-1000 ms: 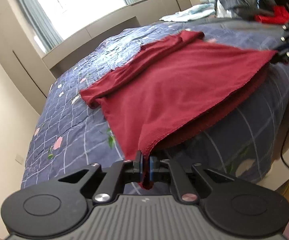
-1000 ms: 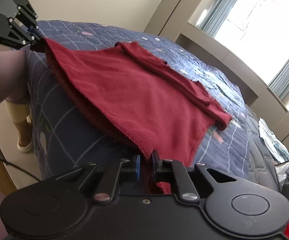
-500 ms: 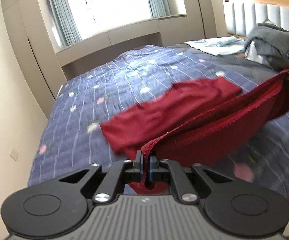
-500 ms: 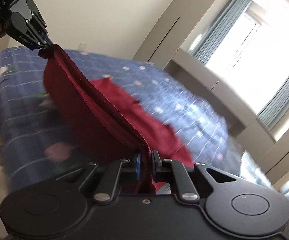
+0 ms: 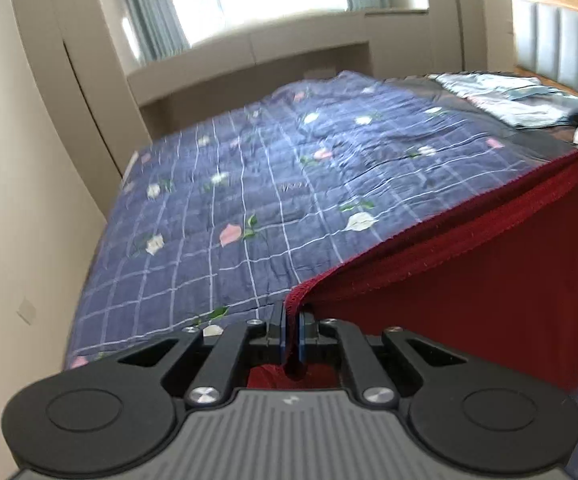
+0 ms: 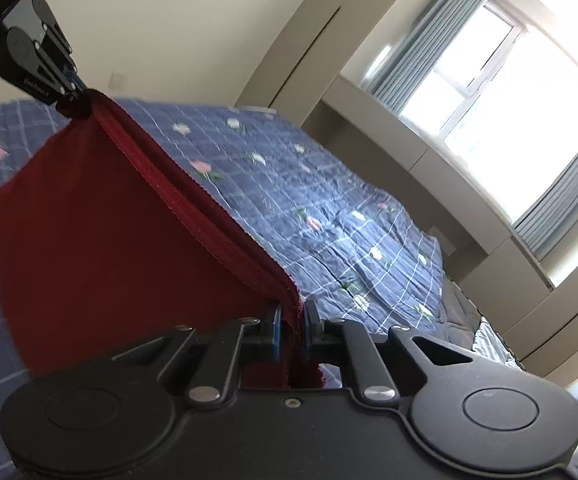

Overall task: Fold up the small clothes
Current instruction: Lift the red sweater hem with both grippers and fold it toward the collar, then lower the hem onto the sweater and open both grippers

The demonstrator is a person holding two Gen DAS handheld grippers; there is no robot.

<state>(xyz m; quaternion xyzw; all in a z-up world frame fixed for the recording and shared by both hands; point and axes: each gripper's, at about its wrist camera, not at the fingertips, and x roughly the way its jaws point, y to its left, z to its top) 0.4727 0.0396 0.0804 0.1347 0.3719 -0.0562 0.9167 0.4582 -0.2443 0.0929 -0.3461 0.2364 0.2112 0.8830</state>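
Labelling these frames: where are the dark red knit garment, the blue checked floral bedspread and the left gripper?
Dark red knit garment (image 5: 489, 292): left wrist view, hanging panel.
Blue checked floral bedspread (image 5: 249, 184): left wrist view, bare middle.
Left gripper (image 5: 291, 332): left wrist view, between fingertips.

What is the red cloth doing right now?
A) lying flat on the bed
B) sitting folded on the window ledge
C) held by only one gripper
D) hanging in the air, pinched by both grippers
D: the left gripper and the right gripper each pinch an end of the red cloth's top edge, so it hangs above the blue quilt.
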